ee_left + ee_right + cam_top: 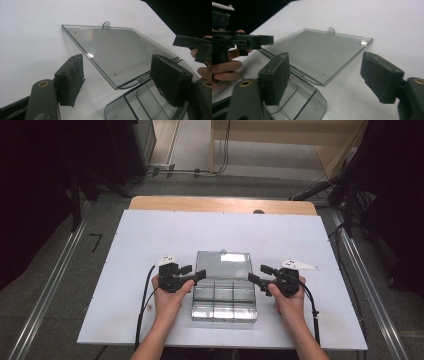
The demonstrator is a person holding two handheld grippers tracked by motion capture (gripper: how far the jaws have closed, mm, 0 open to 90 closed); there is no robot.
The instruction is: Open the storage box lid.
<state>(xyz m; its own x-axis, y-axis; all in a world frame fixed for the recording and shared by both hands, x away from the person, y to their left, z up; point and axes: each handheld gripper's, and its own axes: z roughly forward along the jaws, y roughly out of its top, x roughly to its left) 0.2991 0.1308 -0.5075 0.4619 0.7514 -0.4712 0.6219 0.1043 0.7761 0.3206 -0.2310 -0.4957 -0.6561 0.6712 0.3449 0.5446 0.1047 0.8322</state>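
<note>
Both tongs were held spread and gripping nothing, the left tongs (199,273) just beside the left wall of the clear plastic box (224,312) and the right tongs (254,280) just beside its right wall, apparently so that the box stayed framed from both sides once its lid was down. Nearest the person, on the white counter (130,250), the box's tray was seen divided into compartments, and nothing could be made out in any of them. Beyond the tray, the hinged lid (110,50) was laid fully open and flat on the counter, its small hanging tab (106,24) at the far edge.
</note>
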